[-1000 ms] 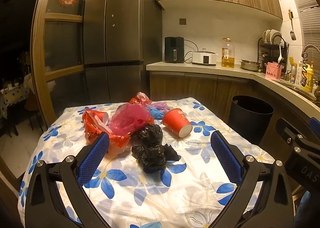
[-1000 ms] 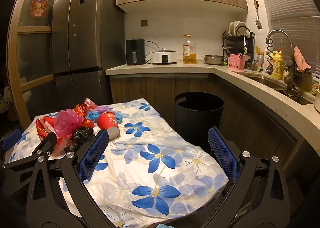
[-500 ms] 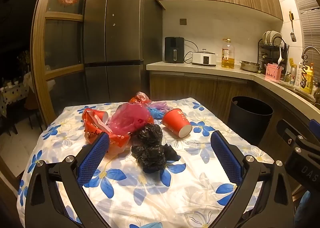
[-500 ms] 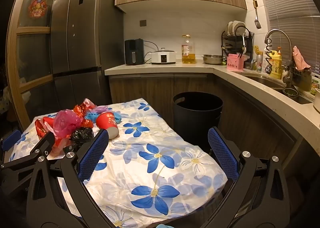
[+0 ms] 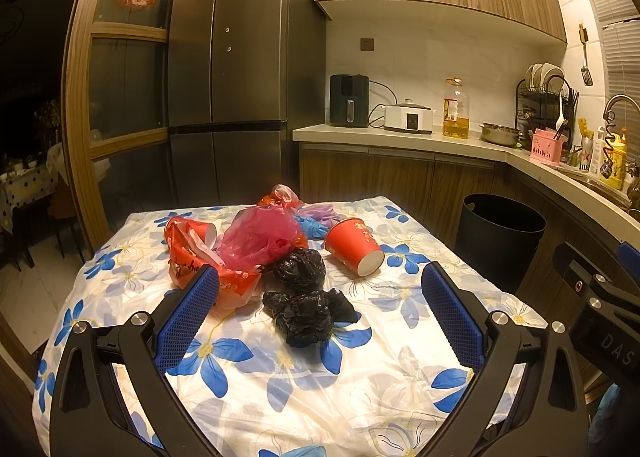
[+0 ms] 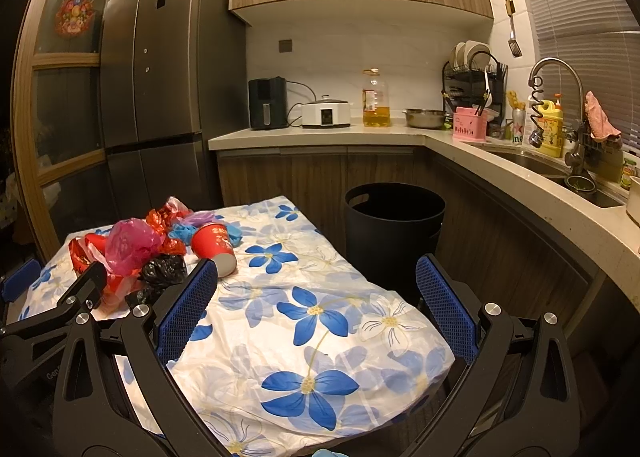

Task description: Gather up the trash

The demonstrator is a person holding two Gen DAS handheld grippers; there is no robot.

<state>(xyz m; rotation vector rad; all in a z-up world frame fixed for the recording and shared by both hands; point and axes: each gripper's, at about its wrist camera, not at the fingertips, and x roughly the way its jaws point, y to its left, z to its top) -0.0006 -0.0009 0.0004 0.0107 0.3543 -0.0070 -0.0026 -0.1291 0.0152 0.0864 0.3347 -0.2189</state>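
A heap of trash lies on the flowered tablecloth (image 5: 280,385): two crumpled black bags (image 5: 304,315), a pink plastic bag (image 5: 260,237), red wrappers (image 5: 192,253) and a tipped red paper cup (image 5: 354,247). My left gripper (image 5: 320,313) hovers open just short of the nearer black bag, nothing between its blue pads. In the right wrist view the same cup (image 6: 214,245) and black bags (image 6: 164,271) sit at the left. My right gripper (image 6: 320,305) is open over the table's right part, empty. A black trash bin (image 6: 394,229) stands on the floor beyond the table's right edge.
A kitchen counter (image 6: 440,141) with an air fryer, cooker, oil bottle, dish rack and sink (image 6: 560,173) wraps the back and right. A tall dark fridge (image 5: 228,73) stands behind the table. The bin (image 5: 500,233) sits between table and cabinets.
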